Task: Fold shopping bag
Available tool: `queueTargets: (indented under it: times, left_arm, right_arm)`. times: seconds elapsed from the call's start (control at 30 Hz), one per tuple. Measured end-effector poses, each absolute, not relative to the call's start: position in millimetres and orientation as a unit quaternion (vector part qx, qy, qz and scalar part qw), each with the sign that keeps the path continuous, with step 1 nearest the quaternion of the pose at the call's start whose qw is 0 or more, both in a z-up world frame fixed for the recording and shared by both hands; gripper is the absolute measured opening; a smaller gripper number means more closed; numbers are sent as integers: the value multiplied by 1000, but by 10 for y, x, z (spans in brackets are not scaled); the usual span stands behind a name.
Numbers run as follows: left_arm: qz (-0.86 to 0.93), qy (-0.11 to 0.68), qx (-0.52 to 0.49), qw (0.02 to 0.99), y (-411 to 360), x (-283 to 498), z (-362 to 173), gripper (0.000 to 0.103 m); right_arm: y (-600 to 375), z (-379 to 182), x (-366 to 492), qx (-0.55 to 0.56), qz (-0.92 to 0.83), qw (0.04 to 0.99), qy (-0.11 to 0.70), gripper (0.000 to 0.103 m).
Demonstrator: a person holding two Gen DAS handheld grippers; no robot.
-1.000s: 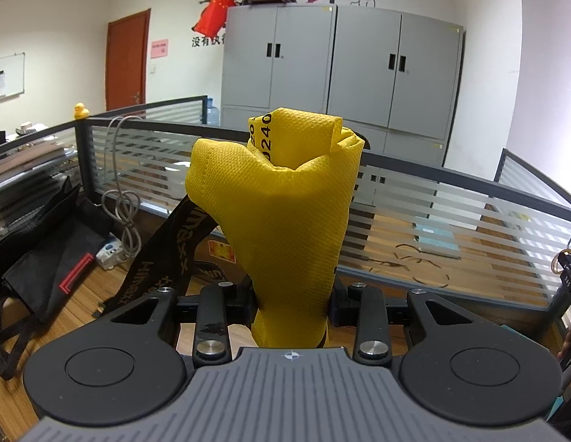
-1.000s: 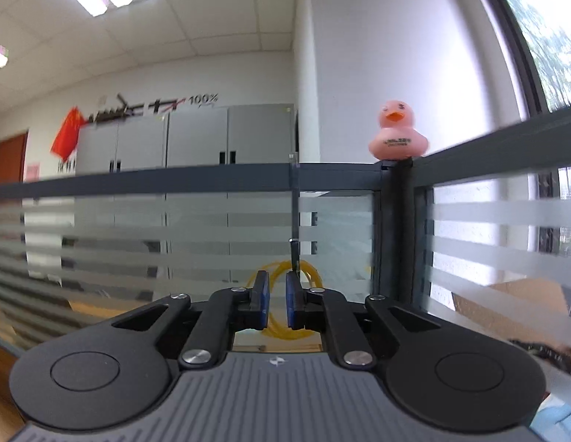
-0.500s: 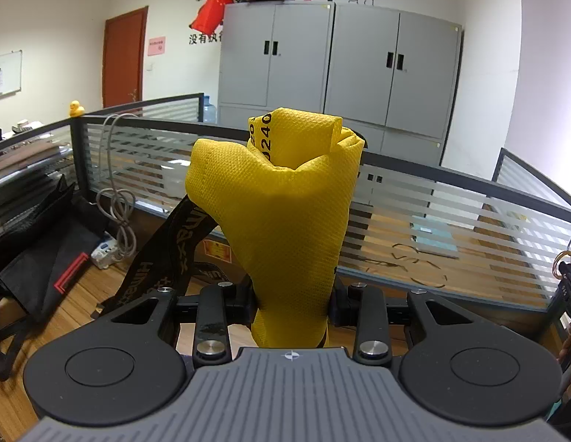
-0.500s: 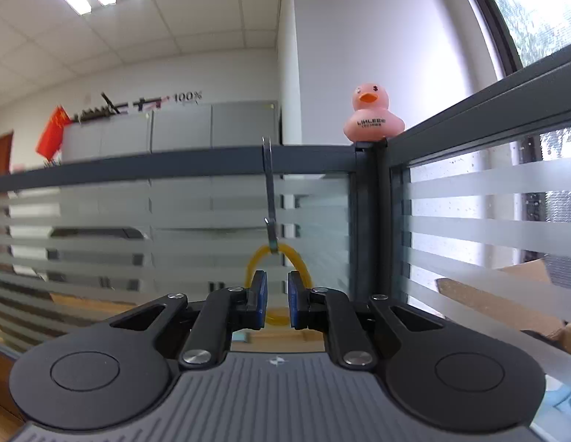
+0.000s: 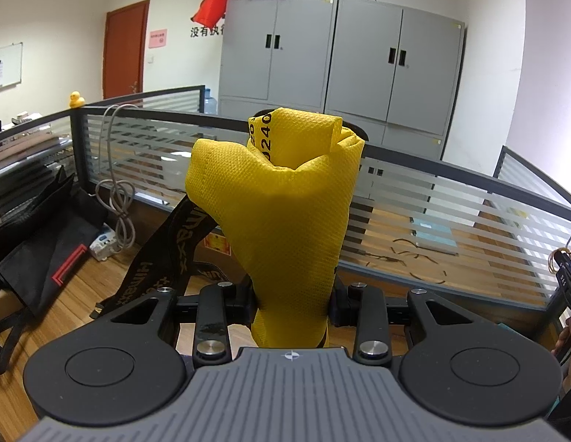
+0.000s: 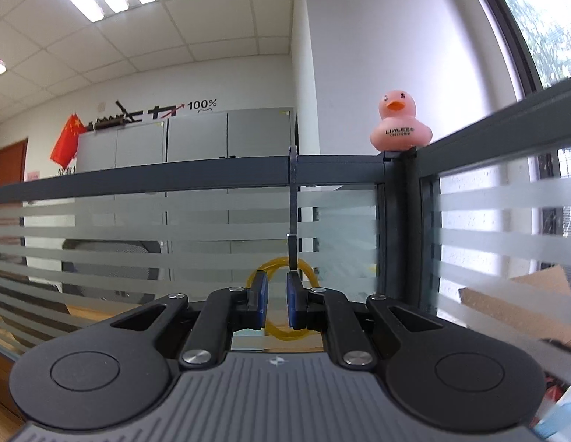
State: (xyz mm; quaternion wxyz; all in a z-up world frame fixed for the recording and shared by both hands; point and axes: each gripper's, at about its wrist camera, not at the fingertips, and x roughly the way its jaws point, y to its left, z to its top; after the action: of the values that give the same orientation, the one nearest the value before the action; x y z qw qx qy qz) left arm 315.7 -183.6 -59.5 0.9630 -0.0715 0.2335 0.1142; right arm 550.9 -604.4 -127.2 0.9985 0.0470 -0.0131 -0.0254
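The yellow woven shopping bag (image 5: 285,202), bundled into a thick upright roll, fills the middle of the left wrist view. My left gripper (image 5: 291,294) is shut on its lower end, and black printed digits show near its top. My right gripper (image 6: 277,291) is open by a narrow gap with nothing pinched. It sits just in front of a yellow rubber band loop (image 6: 311,274) hanging from a metal hook (image 6: 293,199) on the partition rail. Whether the band touches the fingers cannot be told. The right gripper (image 5: 565,280) also shows at the left wrist view's right edge.
Striped glass partitions (image 6: 175,221) enclose the wooden desk (image 5: 83,294). A pink duck (image 6: 399,121) sits on the corner post. A black bag (image 5: 38,258), a black strap (image 5: 164,258), grey cables (image 5: 119,202) and a power strip lie at left. Grey cabinets (image 5: 340,59) stand behind.
My right gripper has come closer to the hook and the band, which now look larger and nearer its fingertips. The left gripper keeps its hold on the bag, drifting slightly.
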Motion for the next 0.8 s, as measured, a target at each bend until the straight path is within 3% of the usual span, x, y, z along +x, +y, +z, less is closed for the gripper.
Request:
queueTargets:
  times: [0.8]
  left_arm:
    - [111, 241, -75, 961, -1831, 3193, -621, 38]
  right_arm:
    - [-6200, -1222, 5389, 128, 24, 991, -43, 13]
